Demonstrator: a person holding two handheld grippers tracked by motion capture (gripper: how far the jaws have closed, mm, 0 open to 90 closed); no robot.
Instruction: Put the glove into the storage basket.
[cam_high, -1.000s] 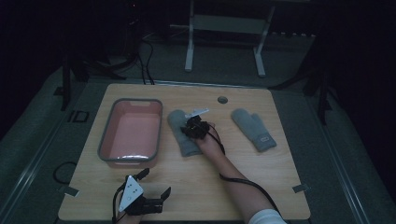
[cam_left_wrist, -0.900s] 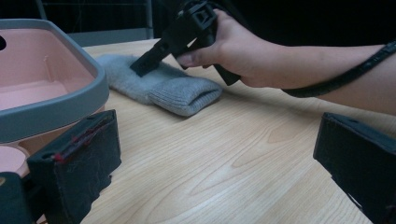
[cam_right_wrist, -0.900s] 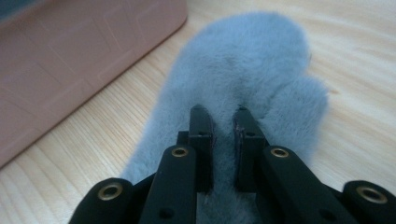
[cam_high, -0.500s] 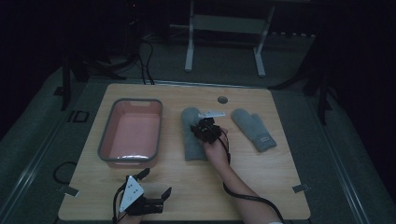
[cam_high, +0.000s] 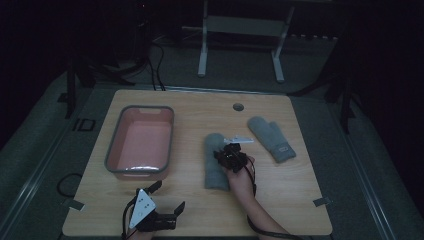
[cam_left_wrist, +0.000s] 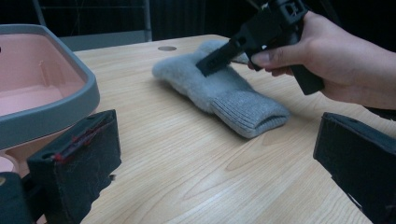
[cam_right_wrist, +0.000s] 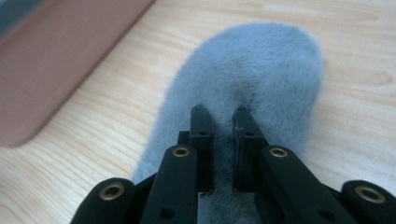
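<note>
A grey fluffy mitten (cam_high: 214, 167) lies lengthwise in the middle of the wooden table (cam_high: 280, 200). My right gripper (cam_high: 226, 154) sits on top of it, shut on a pinch of its fleece. In the right gripper view the jaws (cam_right_wrist: 223, 114) stand almost together with fluff of the mitten (cam_right_wrist: 271, 60) between them. A second grey mitten (cam_high: 272, 139) lies to the right, untouched. My left gripper (cam_high: 167, 196) rests near the front edge, open and holding nothing. In the left gripper view its jaws (cam_left_wrist: 215, 135) are wide apart, facing the mitten (cam_left_wrist: 224, 95) and the right gripper (cam_left_wrist: 252, 42).
A pink tray with a grey rim (cam_high: 112, 150) stands at the left, a short gap from the held mitten; its rim (cam_left_wrist: 56, 109) is close to my left jaw. A round cable hole (cam_high: 238, 107) is at the table's back. A metal stand (cam_high: 240, 30) is behind the table.
The right gripper has moved right and toward the front of the table, and the grey mitten has come along with it. The left gripper has stayed put.
</note>
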